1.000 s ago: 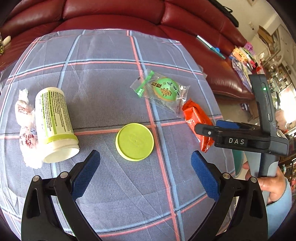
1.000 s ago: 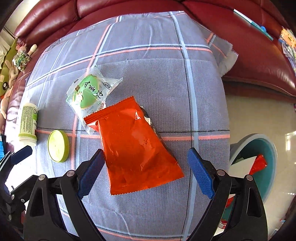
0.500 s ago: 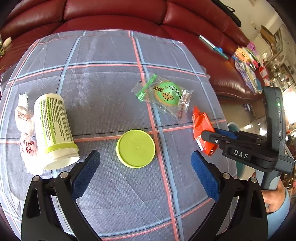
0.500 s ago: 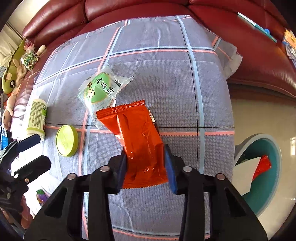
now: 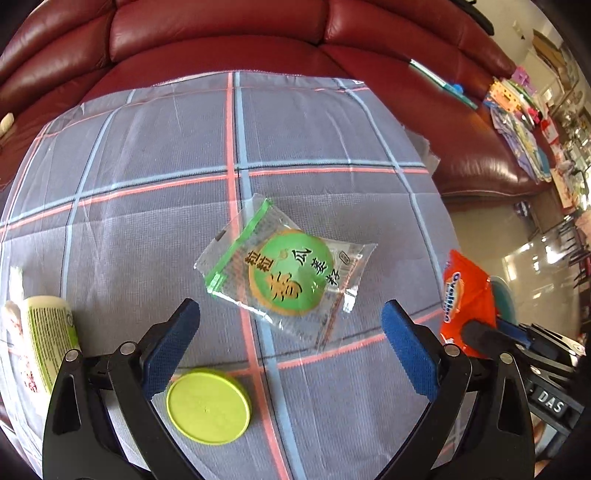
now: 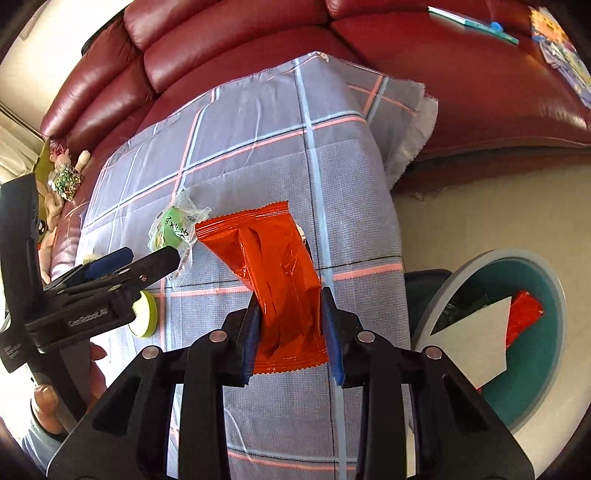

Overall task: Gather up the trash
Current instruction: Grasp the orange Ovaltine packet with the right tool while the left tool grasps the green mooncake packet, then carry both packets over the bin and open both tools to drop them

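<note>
My right gripper (image 6: 291, 325) is shut on an orange snack wrapper (image 6: 273, 266) and holds it lifted above the plaid cloth (image 6: 258, 147); the wrapper also shows in the left wrist view (image 5: 467, 295). My left gripper (image 5: 291, 343) is open and empty, just short of a clear packet with a green round cake (image 5: 288, 280), seen too in the right wrist view (image 6: 171, 229). A lime-green lid (image 5: 208, 406) lies by the left finger. A white bottle with a green label (image 5: 50, 332) lies at the far left.
A teal bin (image 6: 517, 332) with paper and a red wrapper inside stands on the floor right of the cloth-covered table. A dark red leather sofa (image 5: 221, 33) runs behind. Clutter sits on the sofa at far right (image 5: 517, 99).
My right gripper shut on the orange wrapper and lifted it off the cloth. My left gripper moved forward and right, from over the lid toward the green packet.
</note>
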Demonstrator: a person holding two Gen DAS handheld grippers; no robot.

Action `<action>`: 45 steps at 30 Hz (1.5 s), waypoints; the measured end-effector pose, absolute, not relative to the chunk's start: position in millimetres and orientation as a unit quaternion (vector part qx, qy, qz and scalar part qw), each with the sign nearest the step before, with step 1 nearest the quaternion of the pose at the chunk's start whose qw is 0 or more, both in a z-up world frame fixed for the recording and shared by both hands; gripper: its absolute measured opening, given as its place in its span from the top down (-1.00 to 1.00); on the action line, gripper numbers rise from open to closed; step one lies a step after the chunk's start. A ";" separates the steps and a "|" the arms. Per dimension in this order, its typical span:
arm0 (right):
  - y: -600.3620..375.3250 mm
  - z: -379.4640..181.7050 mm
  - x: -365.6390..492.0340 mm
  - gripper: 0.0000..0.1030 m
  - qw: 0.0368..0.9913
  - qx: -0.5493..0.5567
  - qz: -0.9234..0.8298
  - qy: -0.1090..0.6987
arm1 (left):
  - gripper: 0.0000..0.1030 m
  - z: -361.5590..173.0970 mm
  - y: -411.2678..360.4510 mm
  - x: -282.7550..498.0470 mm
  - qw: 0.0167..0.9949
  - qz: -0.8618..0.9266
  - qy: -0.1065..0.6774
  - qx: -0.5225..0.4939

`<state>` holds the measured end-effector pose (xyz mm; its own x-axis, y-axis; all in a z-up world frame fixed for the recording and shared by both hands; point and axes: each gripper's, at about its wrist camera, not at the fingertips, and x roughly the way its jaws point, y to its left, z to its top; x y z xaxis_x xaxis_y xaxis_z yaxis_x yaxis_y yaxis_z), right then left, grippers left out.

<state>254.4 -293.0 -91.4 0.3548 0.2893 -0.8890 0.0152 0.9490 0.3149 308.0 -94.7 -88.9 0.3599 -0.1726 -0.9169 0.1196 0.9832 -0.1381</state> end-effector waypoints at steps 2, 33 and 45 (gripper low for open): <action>-299.6 -93.0 256.6 0.44 0.811 0.140 0.084 0.561 | -0.91 -97.6 -99.2 316.5 0.823 -0.070 0.563 -0.015; -306.8 -82.5 231.1 0.44 0.806 0.195 0.119 0.546 | -0.23 -73.3 -87.8 264.4 0.838 -0.120 0.532 -0.015; -355.5 -51.8 180.2 0.43 0.826 0.229 0.101 0.505 | -0.24 -37.5 -141.5 207.1 0.841 -0.184 0.509 0.014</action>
